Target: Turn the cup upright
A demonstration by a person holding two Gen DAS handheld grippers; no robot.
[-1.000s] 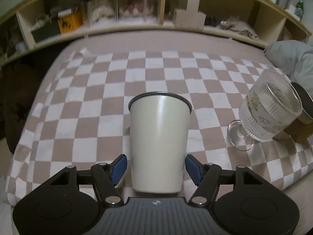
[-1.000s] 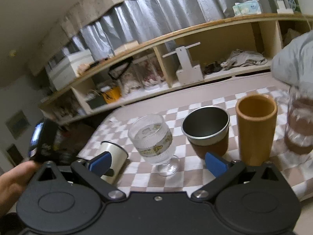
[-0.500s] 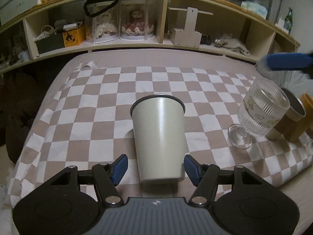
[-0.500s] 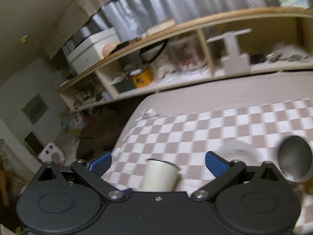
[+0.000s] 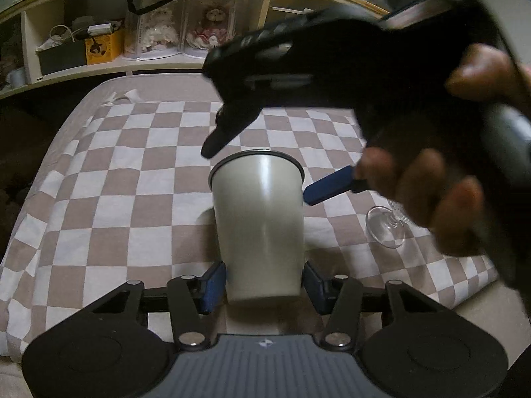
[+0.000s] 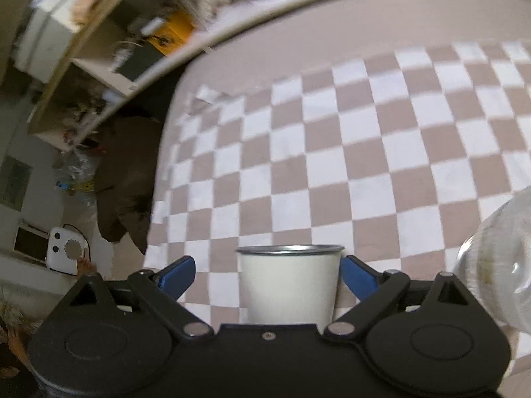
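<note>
A cream metal cup (image 5: 262, 229) with a dark rim stands upright on the checkered cloth (image 5: 132, 172). My left gripper (image 5: 264, 285) is shut on the cup's base, blue pads against both sides. My right gripper (image 6: 267, 273) is open and straddles the same cup (image 6: 288, 285) near its rim, pads apart from its walls. In the left wrist view the right gripper (image 5: 265, 175) hangs over the cup, held by a hand (image 5: 431, 192).
A ribbed stemmed glass (image 6: 497, 265) stands just right of the cup; its foot (image 5: 385, 229) shows in the left wrist view. Shelves with boxes and dolls (image 5: 186, 33) run behind. The cloth's left edge drops to a dark floor (image 6: 126, 172).
My right gripper has swung left and down over the cup and now straddles its rim. My left gripper has closed onto the cup's base.
</note>
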